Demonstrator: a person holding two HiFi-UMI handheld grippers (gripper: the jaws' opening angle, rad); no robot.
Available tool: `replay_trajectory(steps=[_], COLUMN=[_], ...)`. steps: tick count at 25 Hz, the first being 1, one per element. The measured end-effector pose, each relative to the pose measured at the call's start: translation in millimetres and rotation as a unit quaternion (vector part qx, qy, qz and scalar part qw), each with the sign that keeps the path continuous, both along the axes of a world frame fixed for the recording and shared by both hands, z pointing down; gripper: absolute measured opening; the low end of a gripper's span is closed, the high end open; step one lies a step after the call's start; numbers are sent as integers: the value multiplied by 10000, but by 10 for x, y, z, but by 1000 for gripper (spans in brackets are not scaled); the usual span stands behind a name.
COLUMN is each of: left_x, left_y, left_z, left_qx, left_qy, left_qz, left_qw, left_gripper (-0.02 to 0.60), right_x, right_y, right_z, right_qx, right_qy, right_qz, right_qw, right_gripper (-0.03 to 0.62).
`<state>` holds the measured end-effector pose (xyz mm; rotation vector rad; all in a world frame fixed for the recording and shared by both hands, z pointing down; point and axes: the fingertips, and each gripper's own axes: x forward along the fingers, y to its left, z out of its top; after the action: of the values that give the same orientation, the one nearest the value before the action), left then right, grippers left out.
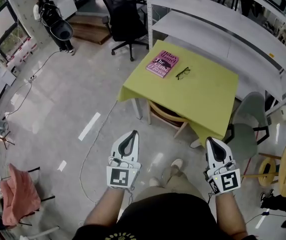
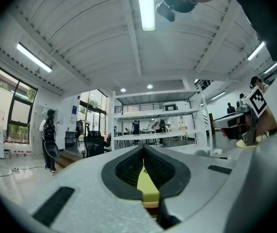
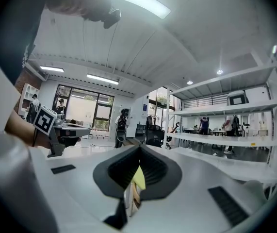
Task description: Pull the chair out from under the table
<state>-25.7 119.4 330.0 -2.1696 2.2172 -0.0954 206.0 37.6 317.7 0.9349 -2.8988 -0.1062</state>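
Facing a curved wooden chair [image 1: 165,115] under a yellow table [image 1: 208,95], jaws pressed together

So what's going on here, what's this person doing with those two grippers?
A person stands facing a yellow table with a gripper in each hand. The left gripper and right gripper are both shut and empty, held level in front of the body, short of the table. A wooden chair sits tucked under the table and has not yet been touched. A book and glasses lie on the tabletop.
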Motion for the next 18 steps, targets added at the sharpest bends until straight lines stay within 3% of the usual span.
replay_trajectory(steps=[18], left_x=[-247], left_y=[-636], left_z=[161], left_qx=[-308], left_qy=[-33], left_qz=[-175], left_qw=[9994], left_gripper=[9], right_x=[-382], right_y=[-764], right_z=[162], right_qx=[-222], right_qy=[-107], right_qz=[-260], right_qw=[9994], right_gripper=[6])
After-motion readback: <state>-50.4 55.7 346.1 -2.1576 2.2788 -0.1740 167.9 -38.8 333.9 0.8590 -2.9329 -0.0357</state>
